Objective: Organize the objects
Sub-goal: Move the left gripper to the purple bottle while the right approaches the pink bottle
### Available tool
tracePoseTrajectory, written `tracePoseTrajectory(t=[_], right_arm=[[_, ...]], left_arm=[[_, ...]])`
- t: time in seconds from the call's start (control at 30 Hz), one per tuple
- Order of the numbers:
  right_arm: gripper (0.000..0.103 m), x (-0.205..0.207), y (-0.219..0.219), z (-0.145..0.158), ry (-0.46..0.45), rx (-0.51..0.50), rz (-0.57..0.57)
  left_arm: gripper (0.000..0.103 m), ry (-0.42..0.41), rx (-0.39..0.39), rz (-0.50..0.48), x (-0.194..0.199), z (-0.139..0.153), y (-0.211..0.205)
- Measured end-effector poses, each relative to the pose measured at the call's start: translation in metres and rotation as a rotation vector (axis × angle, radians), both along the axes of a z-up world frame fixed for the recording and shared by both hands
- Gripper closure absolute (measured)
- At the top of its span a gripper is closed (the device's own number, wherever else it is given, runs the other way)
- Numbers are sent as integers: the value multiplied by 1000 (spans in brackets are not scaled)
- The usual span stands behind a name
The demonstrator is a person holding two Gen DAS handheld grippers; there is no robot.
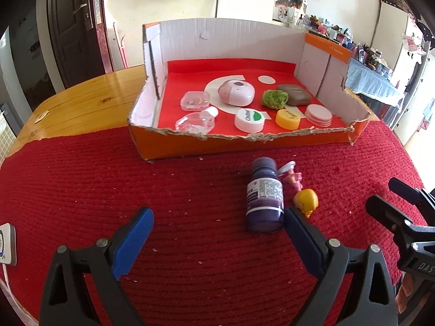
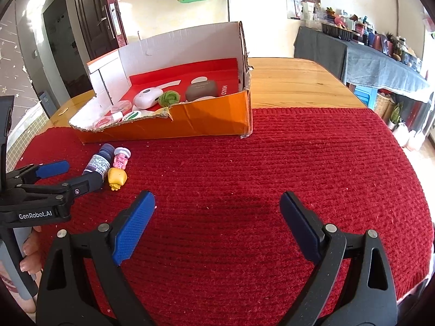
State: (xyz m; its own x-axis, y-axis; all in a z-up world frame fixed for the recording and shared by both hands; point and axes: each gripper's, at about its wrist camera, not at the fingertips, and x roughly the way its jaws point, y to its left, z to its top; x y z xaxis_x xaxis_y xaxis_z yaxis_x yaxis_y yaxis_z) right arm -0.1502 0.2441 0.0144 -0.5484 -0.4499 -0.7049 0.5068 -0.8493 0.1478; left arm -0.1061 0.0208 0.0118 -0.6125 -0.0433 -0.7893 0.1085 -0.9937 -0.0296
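The purple bottle [image 1: 265, 195] lies on its side on the red mat [image 1: 190, 190], low and right of centre in the left wrist view, its long axis running up and down the frame with the dark cap toward the box [image 1: 244, 142] and its base toward the camera. Just right of it lies a small pink figure [image 1: 293, 178], and below that a yellow toy [image 1: 307, 200]; both sit close against the bottle, though I cannot tell whether they touch it. The left gripper [image 1: 218, 226] hovers low over the mat with its jaws spread wide; the right blue pad ends just beside the bottle's base, and the bottle is not between the pads. The right gripper [image 2: 217, 212] also has its jaws spread wide and holds nothing, with only bare mat between them. In the right wrist view the bottle [image 2: 99, 161] appears at centre left, slanting up to the right, and the left gripper's near finger covers its base. That view shows the box from its corner, on the wooden surface [image 2: 299, 81], and part of a hand [image 2: 30, 247] gripping the left handle at lower left. The left wrist view alone looks straight into the box, where small cases, lids and a clear bottle lie on a red liner.
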Motion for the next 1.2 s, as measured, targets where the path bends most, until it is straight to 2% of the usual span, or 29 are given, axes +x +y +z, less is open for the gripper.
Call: tracePoseTrajectory(t=[0.1,0.23,0.37,0.57,0.8,1.07,1.2], right_arm=[[9,-3,-11,1,-34,-35,49],[9,-5,-37,2,-77,-53,129],[9,-7,-61,-3,-100,-8,179],[9,-6,-79,-4,-82,62,201],[9,-3,-90,-7,-58,122,248],[19,-2,-104,-9,-30,166,282],[34,-2,-109,-8,-17,179,296]], left_arm=[[5,7,-1,18,4,0,-15],[5,22,-15,-7,5,2,-25],[5,30,-51,-53,2,4,-27],[7,20,-76,-123,-4,3,-25],[18,1,-90,-179,-13,0,-22],[30,-22,-68,-241,-21,-2,-19],[36,-31,-51,-252,-26,-2,-20]])
